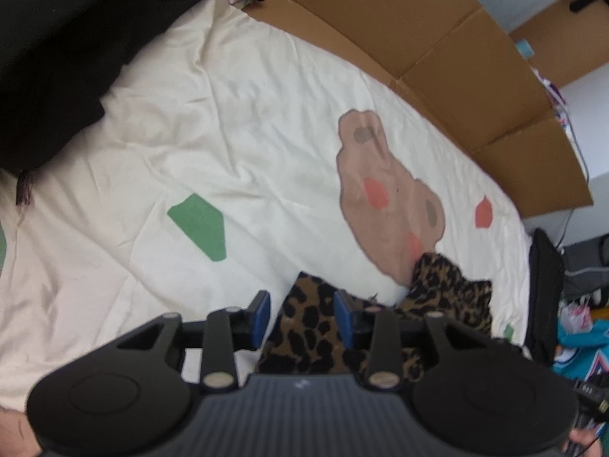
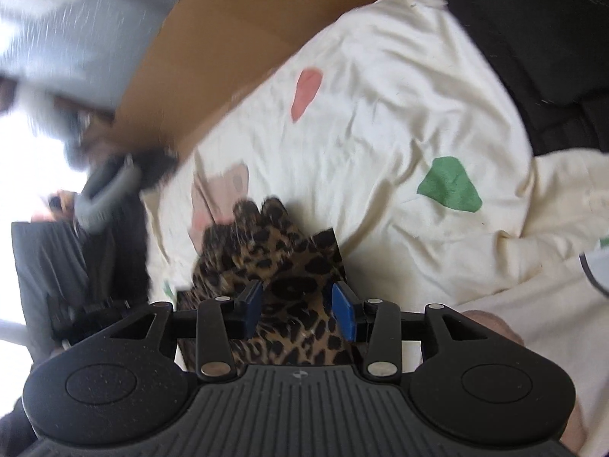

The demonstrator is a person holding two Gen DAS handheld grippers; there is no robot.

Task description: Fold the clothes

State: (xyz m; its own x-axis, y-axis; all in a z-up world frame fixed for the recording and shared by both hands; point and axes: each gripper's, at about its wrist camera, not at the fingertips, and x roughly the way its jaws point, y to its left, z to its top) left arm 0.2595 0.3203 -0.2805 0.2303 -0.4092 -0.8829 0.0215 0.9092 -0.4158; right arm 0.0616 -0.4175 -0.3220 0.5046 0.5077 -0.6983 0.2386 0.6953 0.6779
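We are holding our left gripper [image 1: 302,314] with its blue pads apart, and the leopard-print cloth [image 1: 304,327] is lying loose between them, low in the middle of the left view. Our right gripper [image 2: 297,310] is open too, hanging over the same leopard-print cloth [image 2: 266,251], and nothing is pinching it.

The cloth is sitting in a small heap on the cream bedsheet [image 1: 228,133], partly covering the printed bear [image 1: 380,190]. It is looking folded over at least once, but we are only guessing, because the grippers are hiding its near part. Tidying it, and maybe folding it once more, is probably left.

A brown cardboard sheet [image 1: 456,57] is standing past the bed. The upper left of the right view is blurry, so we are not telling what is there.
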